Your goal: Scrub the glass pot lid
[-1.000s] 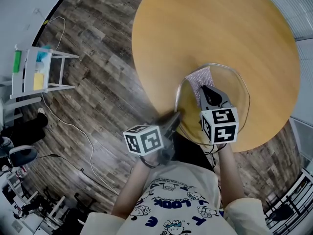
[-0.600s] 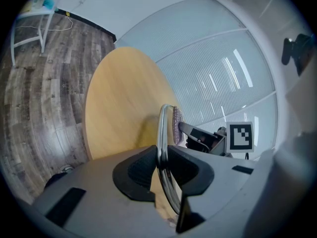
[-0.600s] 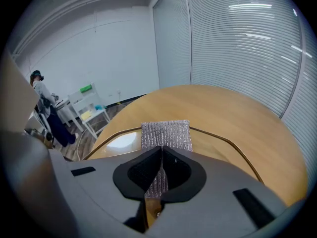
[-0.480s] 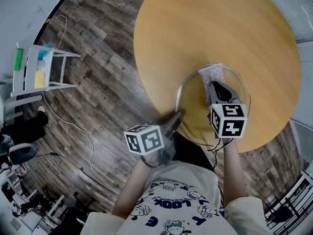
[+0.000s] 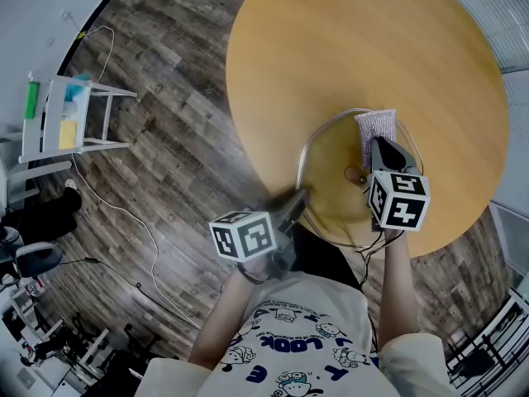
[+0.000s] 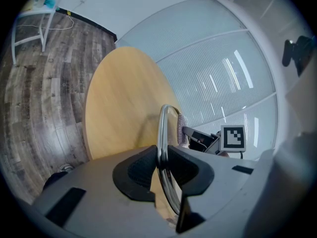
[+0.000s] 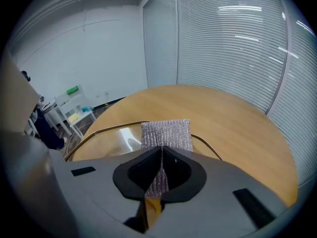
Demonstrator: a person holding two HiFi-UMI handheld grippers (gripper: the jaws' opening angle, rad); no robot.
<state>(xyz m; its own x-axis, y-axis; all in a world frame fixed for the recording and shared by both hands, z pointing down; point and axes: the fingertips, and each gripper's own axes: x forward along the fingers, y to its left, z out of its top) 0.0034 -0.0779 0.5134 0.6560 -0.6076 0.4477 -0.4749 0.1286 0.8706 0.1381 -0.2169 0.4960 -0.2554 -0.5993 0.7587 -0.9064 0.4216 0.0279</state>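
Note:
The glass pot lid with its metal rim lies on the round wooden table near the front edge; its knob shows in the middle. My left gripper is shut on the lid's near-left rim, which runs between the pads. My right gripper is shut on a silver scrub pad, pressed on the lid's far right part. In the right gripper view the scrub pad sticks out past the shut gripper over the glass.
A white rack with green and yellow items stands on the wood floor at the left, and a cable trails across the floor. The table's edge runs just left of the lid. Window blinds lie beyond the table.
My right gripper has slid the scrub pad across the lid, from its far left part toward the far right rim. The left gripper and the lid have kept still.

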